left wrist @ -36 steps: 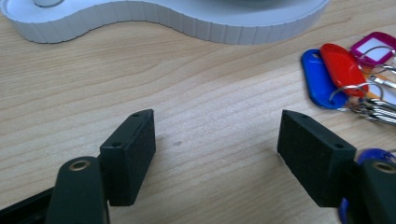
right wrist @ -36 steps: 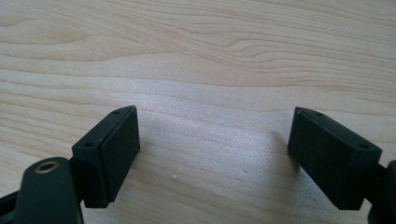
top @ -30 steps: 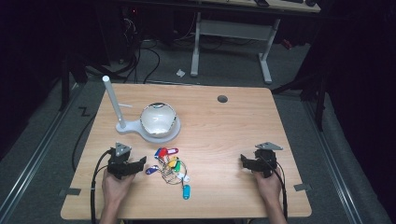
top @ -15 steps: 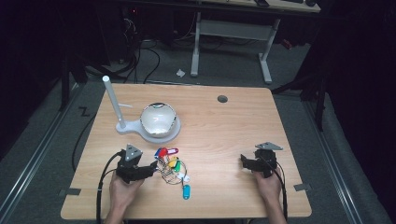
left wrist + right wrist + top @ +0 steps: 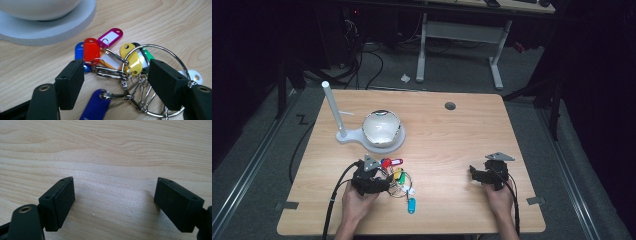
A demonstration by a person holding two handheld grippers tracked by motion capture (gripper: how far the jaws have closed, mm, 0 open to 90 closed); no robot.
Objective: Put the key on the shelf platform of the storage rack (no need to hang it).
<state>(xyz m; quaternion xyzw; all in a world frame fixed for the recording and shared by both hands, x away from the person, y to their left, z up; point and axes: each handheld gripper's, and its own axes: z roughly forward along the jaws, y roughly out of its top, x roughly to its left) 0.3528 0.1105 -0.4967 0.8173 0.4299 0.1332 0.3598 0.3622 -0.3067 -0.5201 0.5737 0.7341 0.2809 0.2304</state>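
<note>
left tool (image 5: 116,82) wide open astride key bunch (image 5: 125,72) | right tool (image 5: 113,202) open, empty | risk: tags slip, ring snags

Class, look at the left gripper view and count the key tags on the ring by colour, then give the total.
Red tag: 1
Pink tag: 1
Blue tags: 2, one behind the red, one darker at the bottom
Orange tag, partly hidden: 1
Yellow tag: 1
Green tag: 1
White tag: 1
Total: 8
</note>
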